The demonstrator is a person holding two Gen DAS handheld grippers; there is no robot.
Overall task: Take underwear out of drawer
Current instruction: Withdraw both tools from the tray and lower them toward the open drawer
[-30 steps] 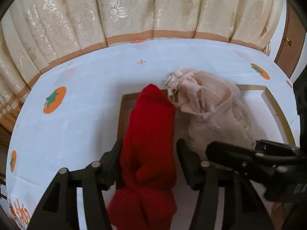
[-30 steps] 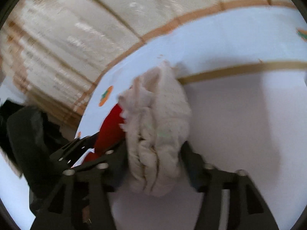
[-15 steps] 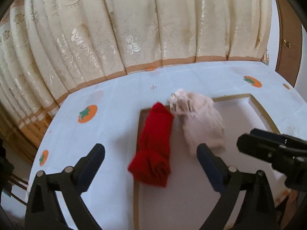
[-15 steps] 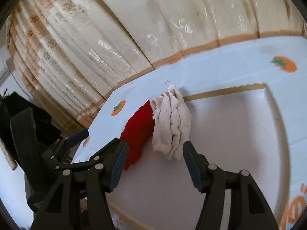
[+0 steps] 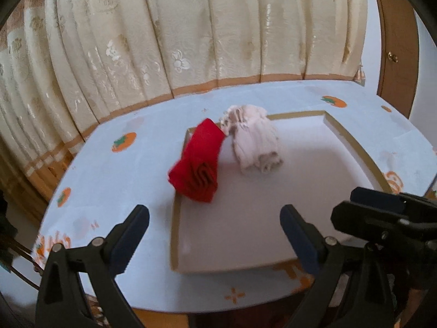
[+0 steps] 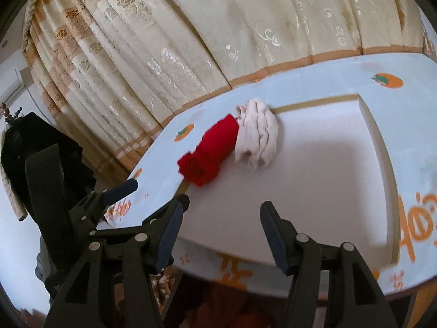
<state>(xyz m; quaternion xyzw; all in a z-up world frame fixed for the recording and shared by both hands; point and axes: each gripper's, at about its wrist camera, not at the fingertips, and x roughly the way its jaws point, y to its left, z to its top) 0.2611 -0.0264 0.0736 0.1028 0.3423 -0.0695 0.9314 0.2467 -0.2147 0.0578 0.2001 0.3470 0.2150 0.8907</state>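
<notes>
Oddly, the red roll (image 5: 197,164) and pale roll (image 5: 255,142) lie in the drawer (image 5: 352,143) on the worktop (image 5: 109,180), both grippers' (image 5: 214,235) (image 6: 220,232) jaws apart and empty: removal undone.

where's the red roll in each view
Left wrist: red roll just left of centre, lying over the left rim of the tray, rolled end toward the camera.
Right wrist: red roll at centre, left of the middle, again at the tray's left edge.
Shared landmark: the pale roll touches its far end on the right in both views.
</notes>
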